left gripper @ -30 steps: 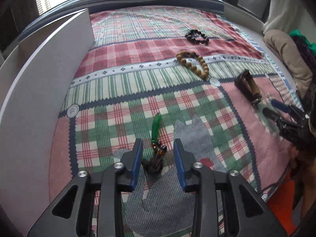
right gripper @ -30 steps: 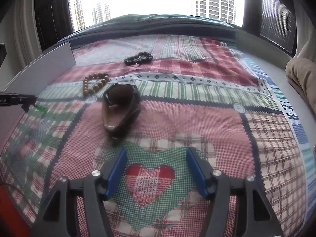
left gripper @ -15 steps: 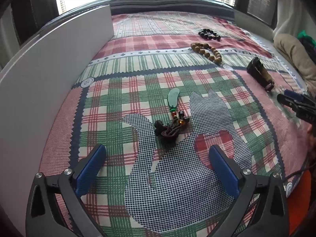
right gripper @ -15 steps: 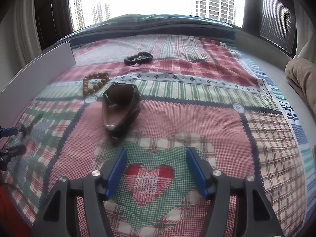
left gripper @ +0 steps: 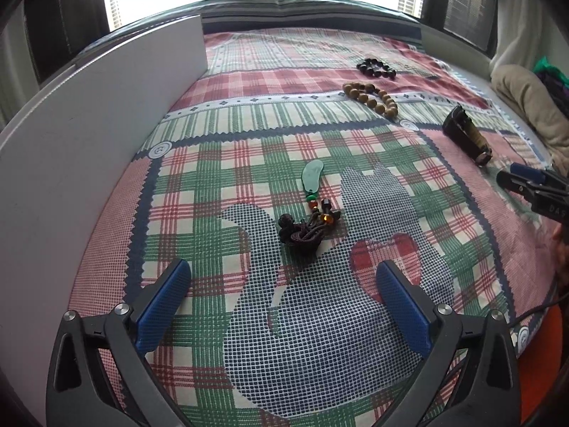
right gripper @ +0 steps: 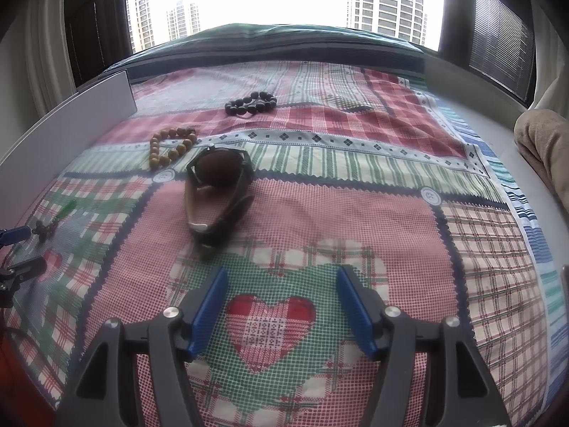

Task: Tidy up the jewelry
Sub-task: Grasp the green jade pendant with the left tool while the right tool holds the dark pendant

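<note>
A green jade pendant with a dark knotted cord (left gripper: 308, 206) lies on the patchwork cloth (left gripper: 249, 124), just ahead of my open, empty left gripper (left gripper: 282, 302). It also shows small at the left of the right wrist view (right gripper: 53, 219). A wristwatch with a dark strap (right gripper: 218, 192) lies ahead and left of my open, empty right gripper (right gripper: 282, 307). Farther back lie a tan wooden bead bracelet (right gripper: 172, 146) and a dark bead bracelet (right gripper: 250, 103). In the left wrist view the watch (left gripper: 467, 135), tan bracelet (left gripper: 371, 98) and dark bracelet (left gripper: 377, 67) lie at the right back.
A tall white board (left gripper: 89, 135) stands along the left edge of the cloth. A beige cushion (left gripper: 530, 106) lies off the right side. The right gripper's fingers (left gripper: 526, 185) reach in at the right edge of the left wrist view. Windows are behind.
My left gripper opened and let go of the jade pendant, which now lies on the cloth. The left gripper drew back from it. The right gripper has not moved.
</note>
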The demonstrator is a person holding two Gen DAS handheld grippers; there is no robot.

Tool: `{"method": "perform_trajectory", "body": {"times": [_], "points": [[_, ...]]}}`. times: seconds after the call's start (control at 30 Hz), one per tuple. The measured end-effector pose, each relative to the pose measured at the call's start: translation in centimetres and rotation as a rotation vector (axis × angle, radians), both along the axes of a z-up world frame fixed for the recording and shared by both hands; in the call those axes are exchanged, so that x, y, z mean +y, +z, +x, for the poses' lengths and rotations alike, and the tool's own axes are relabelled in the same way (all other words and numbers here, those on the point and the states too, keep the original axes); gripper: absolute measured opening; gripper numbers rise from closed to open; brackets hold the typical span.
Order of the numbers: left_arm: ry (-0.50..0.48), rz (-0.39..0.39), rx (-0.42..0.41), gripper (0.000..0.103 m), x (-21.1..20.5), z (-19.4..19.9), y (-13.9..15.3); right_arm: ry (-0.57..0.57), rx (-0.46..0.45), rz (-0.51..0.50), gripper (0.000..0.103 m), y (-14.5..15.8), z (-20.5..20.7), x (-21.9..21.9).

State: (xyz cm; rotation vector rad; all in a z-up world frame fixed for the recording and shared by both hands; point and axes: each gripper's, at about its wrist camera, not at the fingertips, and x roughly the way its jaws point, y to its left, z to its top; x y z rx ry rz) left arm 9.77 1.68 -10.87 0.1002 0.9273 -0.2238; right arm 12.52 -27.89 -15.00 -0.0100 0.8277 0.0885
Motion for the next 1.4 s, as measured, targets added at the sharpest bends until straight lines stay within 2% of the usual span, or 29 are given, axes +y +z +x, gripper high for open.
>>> {"method": "perform_trajectory", "body": {"times": [0.73, 0.93, 1.03, 1.1, 1.13, 1.17, 1.23, 1.33, 1.4], "points": [[-0.002, -0.003, -0.002, 0.102, 0.0, -0.3, 0.1, 0.006, 0.002, 0.000, 0.067, 0.0, 0.1, 0.1], [-0.026, -0.025, 0.093, 0.102, -0.3, 1.6, 0.5, 0.007, 0.001, 0.004, 0.068, 0.0, 0.1, 0.1], [-0.032, -0.020, 0.109, 0.100, -1.3, 2.7, 0.5, 0.012, 0.003, 0.008, 0.070, 0.0, 0.1, 0.1], [-0.021, 0.037, 0.073, 0.093, -2.1, 2.8, 0.4, 0.013, 0.002, 0.013, 0.070, 0.0, 0.1, 0.0], [-0.025, 0.021, 0.059, 0.078, -2.2, 2.6, 0.6, 0.013, 0.001, 0.018, 0.070, 0.0, 0.2, 0.0], [-0.027, 0.022, 0.044, 0.052, -2.4, 2.4, 0.9, 0.013, 0.000, 0.024, 0.070, 0.0, 0.2, -0.1], [-0.032, 0.024, 0.036, 0.016, -2.6, 2.2, 1.2, 0.013, -0.001, 0.050, 0.070, 0.0, 0.1, -0.4], [-0.007, -0.035, 0.066, 0.015, -1.9, 2.7, 1.4, -0.012, 0.050, 0.123, 0.070, 0.6, 0.1, -1.3], [0.005, -0.097, 0.089, 0.014, -1.1, 3.1, 1.6, 0.026, 0.074, 0.186, 0.070, 1.8, -0.1, -1.2]]}}
